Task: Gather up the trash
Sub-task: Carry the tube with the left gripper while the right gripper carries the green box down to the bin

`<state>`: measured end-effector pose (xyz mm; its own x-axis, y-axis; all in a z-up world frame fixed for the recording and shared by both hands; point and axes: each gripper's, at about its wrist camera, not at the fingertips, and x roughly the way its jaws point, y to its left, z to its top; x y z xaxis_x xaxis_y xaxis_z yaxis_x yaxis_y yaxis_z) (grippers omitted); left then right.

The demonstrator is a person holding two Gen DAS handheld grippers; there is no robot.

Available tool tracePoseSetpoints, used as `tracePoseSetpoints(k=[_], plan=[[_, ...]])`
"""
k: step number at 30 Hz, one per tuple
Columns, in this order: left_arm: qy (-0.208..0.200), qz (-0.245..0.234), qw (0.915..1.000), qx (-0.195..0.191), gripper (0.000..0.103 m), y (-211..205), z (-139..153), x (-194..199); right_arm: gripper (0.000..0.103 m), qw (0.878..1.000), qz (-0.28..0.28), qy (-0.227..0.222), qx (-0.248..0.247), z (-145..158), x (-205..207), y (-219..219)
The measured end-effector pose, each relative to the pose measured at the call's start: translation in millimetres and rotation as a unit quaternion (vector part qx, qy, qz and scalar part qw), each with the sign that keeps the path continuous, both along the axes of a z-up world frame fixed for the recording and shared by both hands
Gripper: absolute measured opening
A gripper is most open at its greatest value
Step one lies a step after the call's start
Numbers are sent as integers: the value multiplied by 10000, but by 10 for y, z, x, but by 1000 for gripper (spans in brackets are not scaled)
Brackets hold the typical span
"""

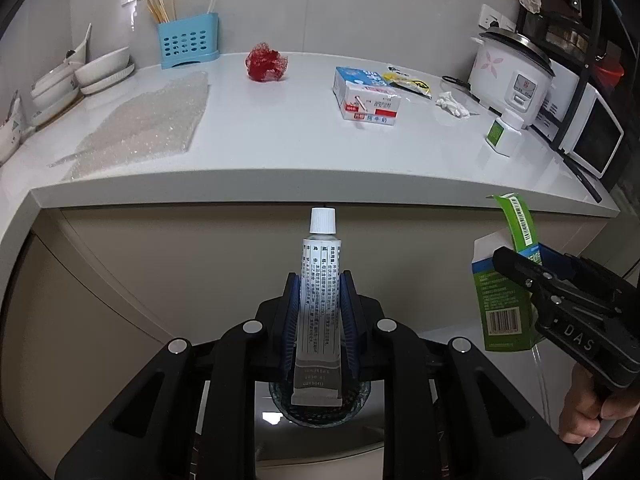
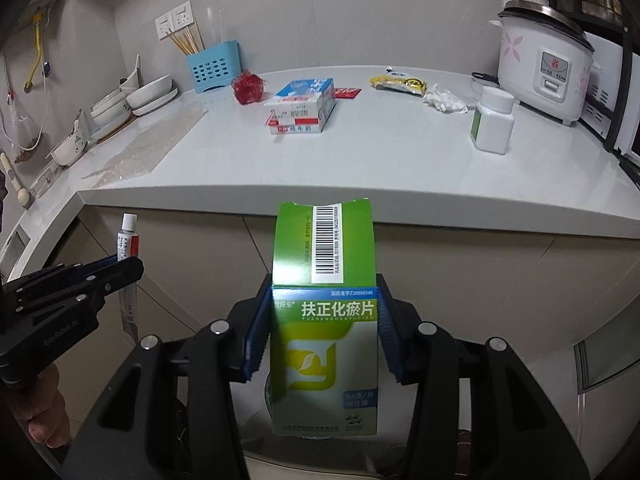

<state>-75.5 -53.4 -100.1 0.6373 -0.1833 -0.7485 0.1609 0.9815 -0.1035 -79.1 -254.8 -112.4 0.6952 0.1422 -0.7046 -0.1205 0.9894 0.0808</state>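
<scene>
Nearest, the left tongs (image 1: 320, 300) are clamped on one ointment tube (image 1: 319, 300), cap pointing away, its crimped tail hanging over a dark round opening below that may be a bin (image 1: 320, 408); I cannot tell for certain. The right tongs (image 2: 320, 328) are clamped on one green medicine box (image 2: 324, 340) with its top flap open. Both pieces of trash sit in front of the worktop (image 1: 304, 148), below its edge and clear of it.

The risks, as I judge them: the tube is smooth and tapered, so a light squeeze could let it slide out short of the bin, and a hard one could press paste from the cap. The box is hollow card; the pads may crush it or let it twist, and the loose flap could catch on the rim. If both tongs let go at once over one small opening, the two could knock together.

Farther off on the worktop lie one sheet of bubble wrap (image 1: 148, 128), one milk carton (image 1: 366, 98) on its side, one white pill bottle (image 2: 492, 120), one crumpled tissue (image 2: 444, 102), one yellow wrapper (image 2: 400, 84), one small red packet (image 2: 346, 92) and one red mesh ball (image 1: 266, 63). At the back stand one blue utensil holder (image 1: 188, 42), a stack of bowls (image 1: 84, 76) I cannot count, and one rice cooker (image 2: 544, 68).
</scene>
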Motion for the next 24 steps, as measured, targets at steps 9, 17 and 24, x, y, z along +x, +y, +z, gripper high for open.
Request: tracePoseSetpoints(k=[9,17,24], plan=[[373,-42,9993,51,20,18,-662,88,45,9995,90,305,0,-643,99,53],[671,-97,9976,-129,20,57,-1269,205,45,9984,117,560,44,-1265,183,102],[885,-42,9957,-289,20,92,-1882,347,45,9969,110,777,-16,-1857,278,151]])
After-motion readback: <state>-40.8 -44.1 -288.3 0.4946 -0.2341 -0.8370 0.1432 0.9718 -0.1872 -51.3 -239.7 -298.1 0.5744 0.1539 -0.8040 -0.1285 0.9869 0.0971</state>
